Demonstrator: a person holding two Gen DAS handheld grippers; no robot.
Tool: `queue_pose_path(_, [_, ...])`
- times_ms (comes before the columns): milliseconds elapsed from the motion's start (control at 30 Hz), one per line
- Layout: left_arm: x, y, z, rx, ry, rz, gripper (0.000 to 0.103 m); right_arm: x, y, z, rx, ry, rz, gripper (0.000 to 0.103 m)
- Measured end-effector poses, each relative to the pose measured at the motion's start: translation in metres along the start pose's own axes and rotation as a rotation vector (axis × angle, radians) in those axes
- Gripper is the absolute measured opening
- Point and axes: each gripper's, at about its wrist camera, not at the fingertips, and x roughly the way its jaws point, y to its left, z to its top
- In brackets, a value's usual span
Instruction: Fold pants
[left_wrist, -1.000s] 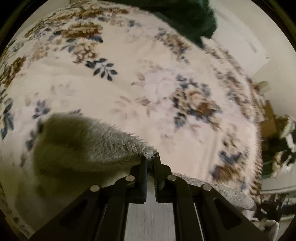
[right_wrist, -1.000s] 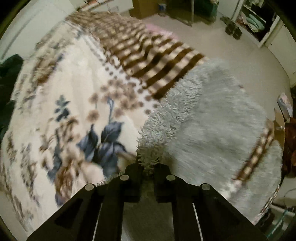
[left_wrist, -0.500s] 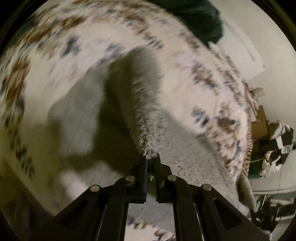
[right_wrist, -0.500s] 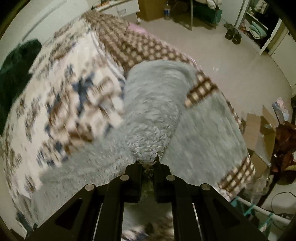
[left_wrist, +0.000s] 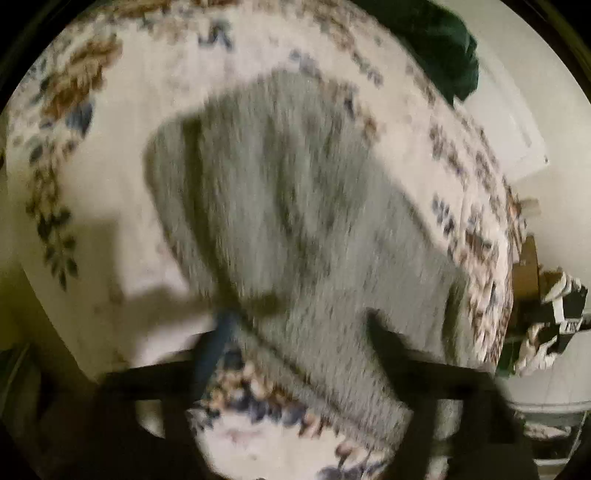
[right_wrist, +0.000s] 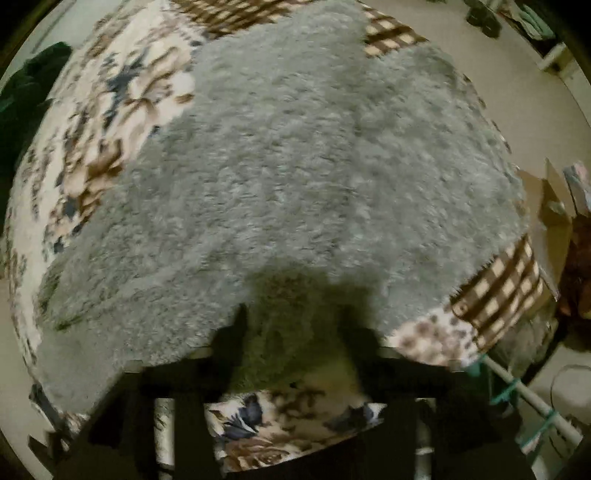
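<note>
Lighting: dim, warm indoor light with a yellowish cast in both of your wrist views; you get no glare.

Blur: your left view is heavily motion-smeared. The grey pants (left_wrist: 295, 229) streak lengthwise, the floral bed cover (left_wrist: 122, 155) loses its pattern, and the left gripper (left_wrist: 295, 332) has soft, ghosted fingers (left_wrist: 214, 347). Your right view is sharper, though the pants (right_wrist: 295, 166) pile is still soft.

Shadows: a dark shadow falls on the pants right at the right gripper (right_wrist: 295, 325).

Distortion: strong fisheye bowing, with a black vignette at every corner.
</note>
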Motion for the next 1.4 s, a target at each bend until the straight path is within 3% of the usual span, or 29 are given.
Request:
queue_pose_path(200, [0.021, 0.030, 0.063, -0.074, -0.109, 0.129, 0.083, -0.008, 0.011, 0.000, -0.013, -0.042, 0.006, 0.073])
queue_pose_path(233, [0.028, 0.036, 0.074, -0.084, -0.113, 0.127, 0.074, -0.008, 0.016, 0.002, -0.022, -0.049, -0.008, 0.073])
queue_pose_path(267, [0.033, 0.041, 0.082, -0.086, -0.123, 0.136, 0.057, -0.010, 0.020, 0.001, -0.034, -0.056, -0.019, 0.073])
queue_pose_path(300, [0.037, 0.041, 0.089, -0.080, -0.128, 0.118, 0.009, -0.010, 0.026, 0.003, -0.043, -0.061, -0.029, 0.073])
queue_pose_path(400, [0.030, 0.045, 0.097, -0.033, -0.165, 0.095, 0.006, -0.008, 0.033, 0.004, -0.041, -0.065, -0.041, 0.073])
queue_pose_path(500, [0.016, 0.061, 0.098, -0.012, -0.185, 0.116, 0.006, -0.007, 0.048, 0.011, -0.031, -0.064, -0.051, 0.073])
queue_pose_path(667, [0.030, 0.105, 0.094, -0.112, -0.090, 0.155, 0.007, -0.007, 0.047, 0.015, -0.012, -0.073, -0.050, 0.073])
queue_pose_path(767, [0.030, 0.093, 0.092, -0.089, -0.057, 0.163, 0.017, -0.011, 0.049, 0.019, -0.014, -0.094, -0.061, 0.073])
queue_pose_path(800, [0.026, 0.085, 0.091, -0.068, -0.059, 0.181, 0.028, -0.014, 0.046, 0.021, -0.017, -0.107, -0.070, 0.076])
queue_pose_path(900, [0.008, 0.061, 0.083, 0.016, -0.098, 0.198, 0.079, -0.027, 0.044, 0.030, -0.041, -0.170, -0.078, 0.089])
queue_pose_path(933, [0.003, 0.052, 0.080, 0.043, -0.108, 0.206, 0.083, -0.030, 0.046, 0.035, -0.061, -0.191, -0.091, 0.089])
queue_pose_path(1100, [-0.006, 0.002, 0.045, 0.173, -0.117, 0.242, 0.083, -0.022, 0.066, 0.076, -0.134, -0.254, -0.123, 0.089])
queue_pose_path(1267, [0.015, -0.043, 0.008, 0.254, -0.047, 0.208, 0.083, 0.018, 0.082, 0.113, -0.212, -0.221, -0.208, 0.087])
queue_pose_path(1333, [0.023, -0.062, -0.008, 0.286, -0.015, 0.186, 0.083, 0.022, 0.069, 0.115, -0.176, -0.218, -0.245, 0.061])
queue_pose_path(1367, [0.026, -0.074, -0.016, 0.303, 0.000, 0.172, 0.083, 0.017, 0.058, 0.113, -0.140, -0.233, -0.262, 0.029])
queue_pose_path(1400, [0.025, -0.085, -0.024, 0.320, 0.006, 0.157, 0.083, 0.008, 0.041, 0.109, -0.086, -0.265, -0.267, 0.014])
